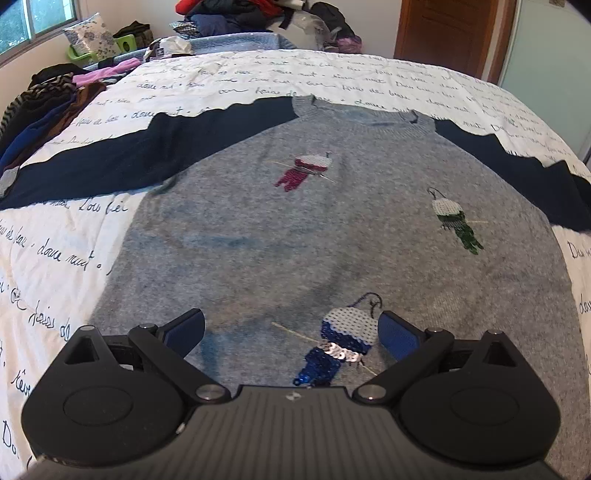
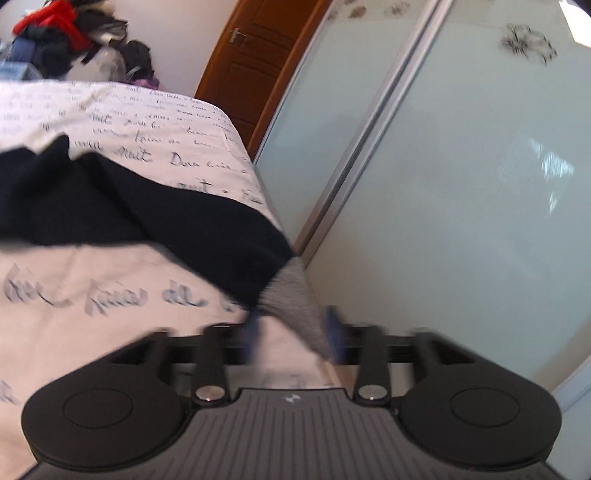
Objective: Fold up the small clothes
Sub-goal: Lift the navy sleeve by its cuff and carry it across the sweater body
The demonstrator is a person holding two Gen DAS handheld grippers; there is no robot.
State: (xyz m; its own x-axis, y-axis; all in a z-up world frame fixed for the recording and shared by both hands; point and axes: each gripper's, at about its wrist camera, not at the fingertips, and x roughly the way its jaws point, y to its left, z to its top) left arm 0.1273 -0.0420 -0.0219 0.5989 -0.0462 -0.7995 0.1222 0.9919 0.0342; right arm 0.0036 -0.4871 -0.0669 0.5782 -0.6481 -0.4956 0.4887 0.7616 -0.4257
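A small grey sweater (image 1: 295, 229) with navy sleeves and sequin figures lies flat, front up, on the bed. My left gripper (image 1: 291, 332) is open and empty, hovering over the sweater's lower hem beside the blue sequin figure (image 1: 340, 343). In the right wrist view the navy right sleeve (image 2: 166, 218) runs to the bed's right edge, and its grey cuff (image 2: 295, 299) lies between the fingers of my right gripper (image 2: 293, 332). The jaws stand a little apart around the cuff; the view is blurred.
The bed cover (image 1: 55, 258) is white with black script. Piles of clothes (image 1: 48, 99) lie along the bed's left side and more clothes (image 1: 236, 14) at the far end. A sliding glass wardrobe door (image 2: 461, 184) stands close to the bed's right edge, with a wooden door (image 2: 258, 55) beyond.
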